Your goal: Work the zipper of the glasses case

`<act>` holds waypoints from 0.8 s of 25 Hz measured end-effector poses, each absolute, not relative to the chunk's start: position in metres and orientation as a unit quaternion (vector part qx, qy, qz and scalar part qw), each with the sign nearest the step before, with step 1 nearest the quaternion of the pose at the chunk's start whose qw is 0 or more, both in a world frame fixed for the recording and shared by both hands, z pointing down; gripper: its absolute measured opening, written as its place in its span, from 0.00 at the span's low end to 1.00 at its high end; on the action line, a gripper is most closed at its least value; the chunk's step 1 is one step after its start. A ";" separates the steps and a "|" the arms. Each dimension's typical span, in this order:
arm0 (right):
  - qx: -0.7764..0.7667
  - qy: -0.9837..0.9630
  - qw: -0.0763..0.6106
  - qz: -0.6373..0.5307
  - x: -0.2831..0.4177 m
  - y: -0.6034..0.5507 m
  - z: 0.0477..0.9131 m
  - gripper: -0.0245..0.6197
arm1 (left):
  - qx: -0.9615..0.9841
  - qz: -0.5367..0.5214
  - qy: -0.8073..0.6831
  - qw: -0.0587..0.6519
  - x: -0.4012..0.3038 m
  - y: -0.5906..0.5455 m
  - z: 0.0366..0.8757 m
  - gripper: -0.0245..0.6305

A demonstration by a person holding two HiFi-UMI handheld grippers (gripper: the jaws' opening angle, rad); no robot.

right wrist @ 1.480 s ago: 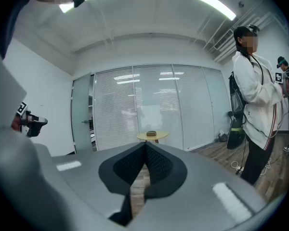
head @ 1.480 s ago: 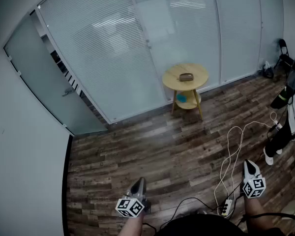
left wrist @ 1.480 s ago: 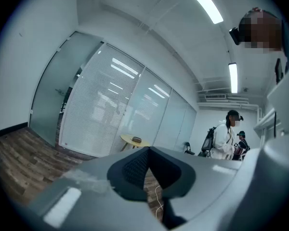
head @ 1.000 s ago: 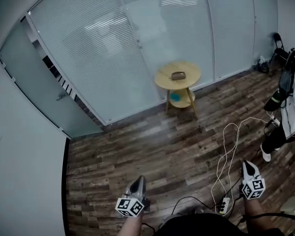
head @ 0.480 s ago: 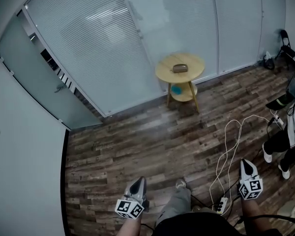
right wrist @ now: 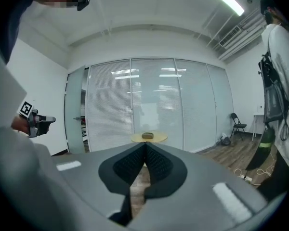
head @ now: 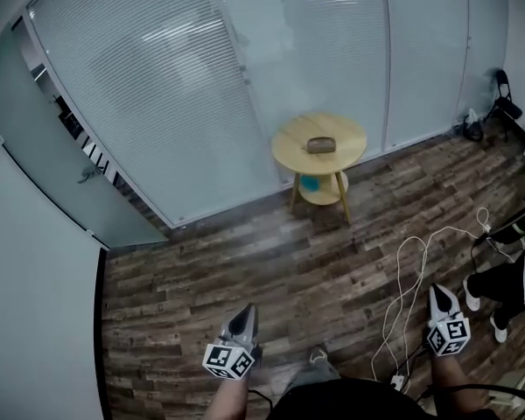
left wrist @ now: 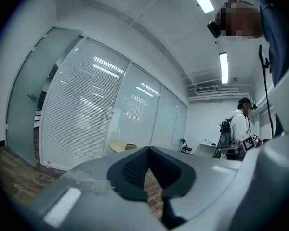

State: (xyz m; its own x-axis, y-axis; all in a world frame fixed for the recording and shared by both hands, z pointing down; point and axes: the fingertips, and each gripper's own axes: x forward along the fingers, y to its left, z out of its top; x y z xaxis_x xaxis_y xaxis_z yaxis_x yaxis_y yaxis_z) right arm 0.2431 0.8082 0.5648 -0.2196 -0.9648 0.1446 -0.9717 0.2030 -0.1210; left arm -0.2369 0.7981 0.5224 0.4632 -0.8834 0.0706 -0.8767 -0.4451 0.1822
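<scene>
Our glasses case (head: 321, 144) is a small brown oblong lying flat near the middle of the round wooden table (head: 289, 154), which stands against the glass wall with blinds (head: 175, 86). It is well apart from us, across the plank floor (head: 245, 252).

The left gripper (head: 248, 311) has its jaws pressed together with nothing between them. The right gripper (head: 437, 290) is the same, closed and empty. Both are held low in front of us and point roughly towards the table.

From here we cannot make out the zipper, its pull, or which side the seam runs along.

We judge the case to be light, with a shell stiff enough to keep its shape. That means it will likely skid or spin on the smooth tabletop as soon as the slider is tugged. We would therefore use one gripper to clamp or pin the body across its short width, clear of the zipper track. The other gripper would pinch the small pull tab, which is thin and easy to lose from the pads. The pull should run along the seam and follow its curve round the ends, rather than lifting away from the case.

On the floor, a white cable (head: 411, 269) loops at our right, near another person's legs (head: 490, 287).
</scene>
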 end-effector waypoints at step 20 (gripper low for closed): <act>0.641 -0.759 0.007 0.111 0.247 0.562 0.577 0.05 | 0.877 -0.016 -0.469 0.106 -0.215 0.531 0.517 0.04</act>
State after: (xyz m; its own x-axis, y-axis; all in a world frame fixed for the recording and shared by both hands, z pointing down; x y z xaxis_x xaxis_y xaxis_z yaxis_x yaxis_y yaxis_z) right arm 0.2473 0.5617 0.5774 -0.1771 -0.9721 0.1535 -0.9754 0.1526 -0.1593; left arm -0.2147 0.5306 0.5169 0.5595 -0.8257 0.0719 -0.8192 -0.5376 0.1999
